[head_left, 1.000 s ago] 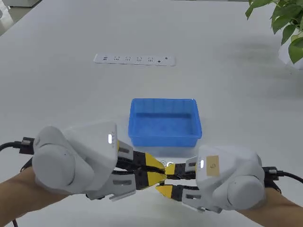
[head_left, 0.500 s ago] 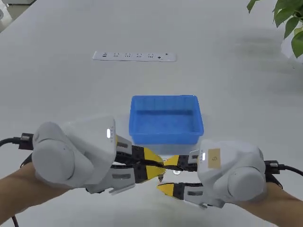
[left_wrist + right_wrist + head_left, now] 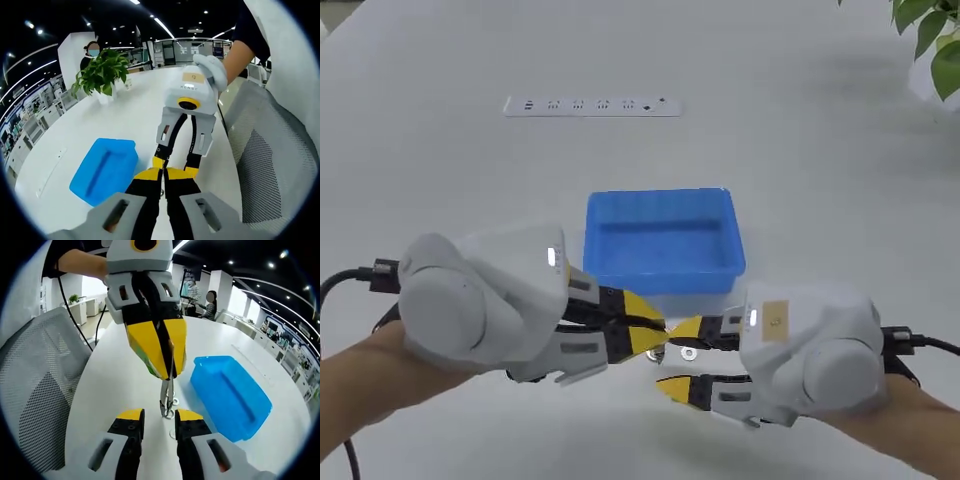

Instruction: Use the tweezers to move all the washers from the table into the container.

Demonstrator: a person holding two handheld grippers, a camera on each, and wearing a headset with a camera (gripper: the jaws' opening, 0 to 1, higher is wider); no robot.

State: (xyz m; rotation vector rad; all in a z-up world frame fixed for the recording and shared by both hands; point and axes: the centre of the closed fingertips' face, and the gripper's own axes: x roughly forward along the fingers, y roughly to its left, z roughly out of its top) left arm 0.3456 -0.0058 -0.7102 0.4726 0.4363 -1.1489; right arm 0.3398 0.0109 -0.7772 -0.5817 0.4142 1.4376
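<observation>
While the left gripper (image 3: 650,336) has its yellow-tipped jaws pressed together on the thin silver metal tweezers (image 3: 167,388), the right gripper (image 3: 672,357) faces it from the opposite side with its own jaws spread apart and nothing between them. Seen from the right gripper view, the tweezers hang down out of the left gripper's jaws and their tips reach the white table (image 3: 470,190) at a small silver metal washer (image 3: 169,413); whether the tips actually pinch it is not clear. A second washer (image 3: 690,352) lies flat on the table just beside, between the two grippers. Both washers sit near the front wall of the blue rectangular plastic container (image 3: 660,278), which stands just beyond the grippers, and its inside looks bare in the head view. Farther back on the table lies a long white power strip (image 3: 592,105), well apart from the container, and a green leafy plant (image 3: 928,28) shows at the far right corner.
</observation>
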